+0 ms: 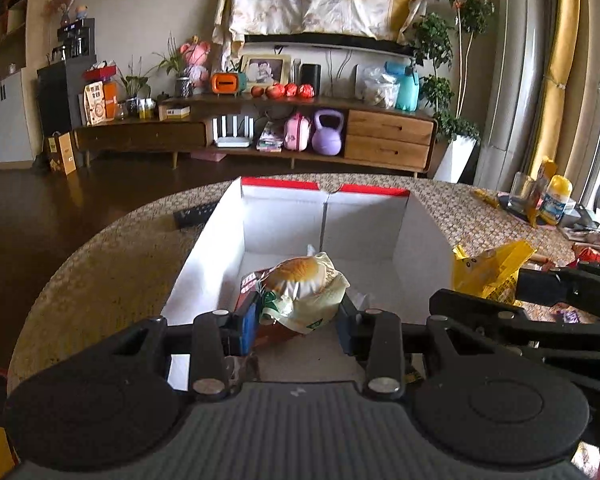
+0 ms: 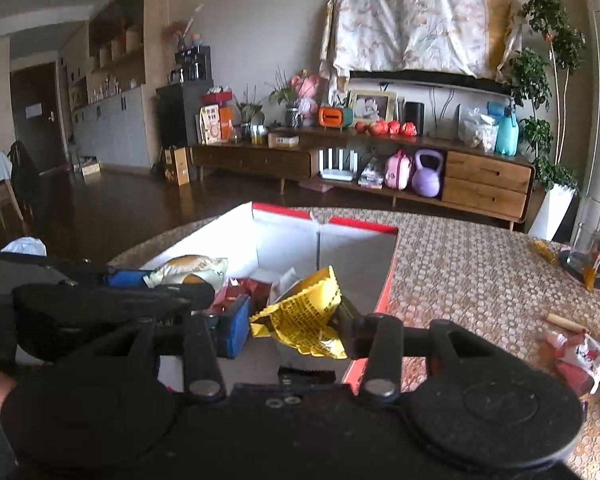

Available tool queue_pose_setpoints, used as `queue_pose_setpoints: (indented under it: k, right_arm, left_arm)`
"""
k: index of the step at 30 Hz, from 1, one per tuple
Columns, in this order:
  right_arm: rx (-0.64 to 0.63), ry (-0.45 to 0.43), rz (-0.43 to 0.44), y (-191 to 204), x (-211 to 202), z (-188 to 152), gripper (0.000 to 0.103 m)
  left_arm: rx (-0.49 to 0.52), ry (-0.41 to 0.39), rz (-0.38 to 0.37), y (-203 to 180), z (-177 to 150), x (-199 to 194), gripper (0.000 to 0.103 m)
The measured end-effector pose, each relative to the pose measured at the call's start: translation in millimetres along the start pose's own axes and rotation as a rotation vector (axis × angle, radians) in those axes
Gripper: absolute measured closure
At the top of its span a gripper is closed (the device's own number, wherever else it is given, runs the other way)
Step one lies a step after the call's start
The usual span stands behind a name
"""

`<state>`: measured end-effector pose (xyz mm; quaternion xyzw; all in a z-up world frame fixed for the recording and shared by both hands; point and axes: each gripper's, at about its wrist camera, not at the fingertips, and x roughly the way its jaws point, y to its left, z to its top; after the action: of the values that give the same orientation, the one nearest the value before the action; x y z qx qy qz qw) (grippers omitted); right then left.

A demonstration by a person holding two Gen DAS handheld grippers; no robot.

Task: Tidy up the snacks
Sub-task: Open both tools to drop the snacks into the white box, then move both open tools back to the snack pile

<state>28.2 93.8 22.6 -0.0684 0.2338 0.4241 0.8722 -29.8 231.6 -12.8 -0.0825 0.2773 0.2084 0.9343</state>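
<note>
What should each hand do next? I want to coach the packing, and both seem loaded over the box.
Probably lower and release. The left tool grips the wrapped bun above the white box, where a red packet already lies; the right tool holds the yellow snack bag over the box's near right corner. More snacks wait on the table.

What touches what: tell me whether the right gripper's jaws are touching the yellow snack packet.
Touching. The right wrist view shows the right gripper with its jaws pressed on both sides of the yellow snack packet, crumpling it, above the box.
</note>
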Motion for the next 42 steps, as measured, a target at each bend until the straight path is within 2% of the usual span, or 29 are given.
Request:
queue_pose_setpoints:
  k: [12, 18, 22, 23, 26, 29, 33, 35, 38, 42]
  right_arm:
    - [-0.013, 0.043, -0.007, 2, 10, -9, 0.057]
    - [-0.011, 0.042, -0.013, 1, 10, -9, 0.048]
    - [-0.014, 0.035, -0.014, 0, 8, -8, 0.045]
    - [-0.014, 0.034, -0.015, -1, 7, -9, 0.045]
    - [-0.008, 0.031, -0.018, -2, 5, -8, 0.044]
    - [0.000, 0.019, -0.024, -4, 0, -8, 0.043]
    - [0.019, -0.004, -0.038, -10, -11, -8, 0.038]
    - [0.026, -0.013, -0.050, -15, -16, -9, 0.037]
    - [0.041, -0.022, -0.071, -23, -22, -11, 0.030]
    - [0.064, -0.027, -0.097, -36, -29, -15, 0.029]
  left_arm:
    - [-0.032, 0.050, -0.001, 8, -8, 12, 0.061]
    - [-0.046, 0.060, 0.005, 10, -7, 13, 0.058]
    - [-0.051, 0.045, -0.001, 10, -6, 11, 0.058]
    - [-0.051, 0.042, -0.004, 9, -5, 10, 0.056]
    - [-0.052, 0.028, 0.006, 8, -3, 8, 0.042]
    - [-0.055, 0.019, -0.001, 6, -2, 4, 0.041]
    - [-0.050, 0.005, 0.003, 0, -1, 2, 0.030]
    - [-0.044, -0.002, 0.001, -5, 0, 0, 0.029]
    - [-0.034, -0.009, -0.004, -13, 3, -2, 0.023]
    - [-0.024, -0.028, -0.008, -22, 7, -6, 0.021]
